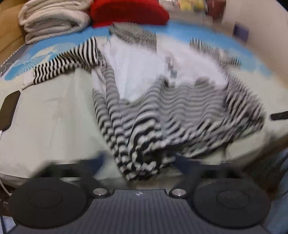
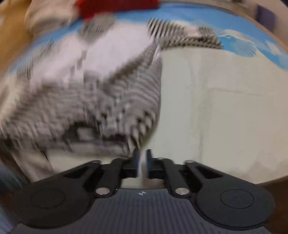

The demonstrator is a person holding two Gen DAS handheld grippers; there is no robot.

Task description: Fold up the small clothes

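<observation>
The left tongs are standing wide apart around a hanging bunch of the striped garment. The right tongs are nearly together, pads just off its hem. The garment is lying on a cream sheet over blue bedding; beyond are sitting folded towels and a red cushion.

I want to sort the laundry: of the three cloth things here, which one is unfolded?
The striped garment: it sprawls rumpled across the pale sheet. The white folded blanket and red bundle sit stacked compactly behind it.
</observation>
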